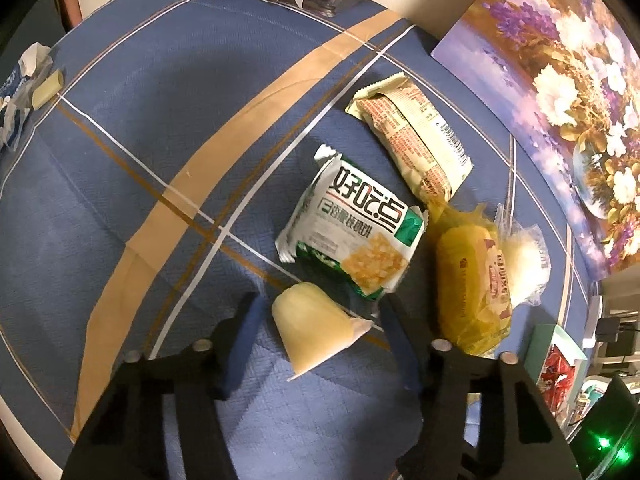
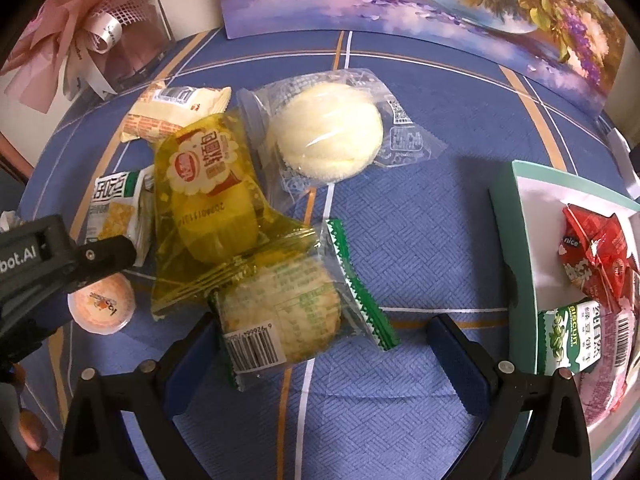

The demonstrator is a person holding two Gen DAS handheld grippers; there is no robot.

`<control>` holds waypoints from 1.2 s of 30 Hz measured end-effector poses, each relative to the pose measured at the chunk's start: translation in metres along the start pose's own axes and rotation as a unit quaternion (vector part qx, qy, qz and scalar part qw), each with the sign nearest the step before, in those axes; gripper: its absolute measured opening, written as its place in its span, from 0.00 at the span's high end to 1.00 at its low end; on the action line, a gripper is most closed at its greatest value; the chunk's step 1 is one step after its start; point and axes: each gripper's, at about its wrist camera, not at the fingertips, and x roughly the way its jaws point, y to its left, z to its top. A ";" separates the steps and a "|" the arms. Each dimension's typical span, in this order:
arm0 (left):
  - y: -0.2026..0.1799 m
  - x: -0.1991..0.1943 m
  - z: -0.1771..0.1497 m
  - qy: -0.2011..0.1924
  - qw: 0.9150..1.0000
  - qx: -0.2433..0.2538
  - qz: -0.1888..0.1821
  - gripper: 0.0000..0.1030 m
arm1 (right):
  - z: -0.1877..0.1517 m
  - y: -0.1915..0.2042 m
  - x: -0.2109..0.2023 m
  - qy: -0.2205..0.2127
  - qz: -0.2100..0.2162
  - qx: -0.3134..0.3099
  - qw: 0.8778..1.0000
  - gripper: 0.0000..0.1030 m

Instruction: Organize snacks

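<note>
A pale yellow jelly cup (image 1: 316, 328) lies on its side on the blue cloth between the pads of my left gripper (image 1: 320, 340). The right pad is at its lid rim and a thin gap shows at the left pad. In the right wrist view the same cup (image 2: 100, 304) shows under that gripper's black body. My right gripper (image 2: 324, 344) stands wide open around a clear, green-edged pastry packet (image 2: 288, 320). Behind lie a yellow bread packet (image 2: 212, 192), a white-green cracker packet (image 1: 352, 236), a cream-orange packet (image 1: 412, 140) and a round white cake (image 2: 324, 132).
A teal-rimmed box (image 2: 516, 240) at the right holds red packets (image 2: 596, 252) and a green biscuit packet (image 2: 564, 336). A floral picture (image 1: 560, 80) leans along the back. A glass vase with pink ribbons (image 2: 80, 32) stands far left, a tissue pack (image 1: 16, 100) near the table edge.
</note>
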 end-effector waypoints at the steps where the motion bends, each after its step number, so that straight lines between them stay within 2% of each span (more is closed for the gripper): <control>1: 0.000 0.000 -0.001 0.001 1.000 -0.001 -0.003 0.50 | 0.001 0.001 0.000 -0.002 0.000 0.000 1.000 0.03; 7: -0.001 0.001 -0.003 0.009 1.000 -0.010 -0.005 0.52 | 0.003 -0.004 -0.007 -0.015 -0.019 0.008 1.000 0.27; 9: 0.001 0.001 -0.005 0.011 1.000 -0.013 -0.003 0.52 | 0.006 -0.009 -0.010 -0.018 -0.021 0.012 1.000 0.39; 17: 0.003 -0.001 -0.012 0.021 0.999 -0.025 0.001 0.52 | 0.010 -0.021 -0.013 -0.019 -0.014 0.022 0.999 0.57; 25: 0.005 -0.018 -0.022 0.016 0.999 -0.031 -0.013 0.52 | 0.011 -0.045 -0.017 -0.011 0.025 0.045 0.999 0.65; 31: 0.001 -0.027 -0.022 0.006 0.999 -0.028 -0.014 0.52 | 0.009 -0.055 -0.020 -0.004 0.037 0.041 0.998 0.65; 36: 0.001 -0.021 -0.021 0.017 0.999 -0.036 -0.021 0.52 | 0.008 -0.054 -0.020 0.008 0.049 0.042 0.998 0.65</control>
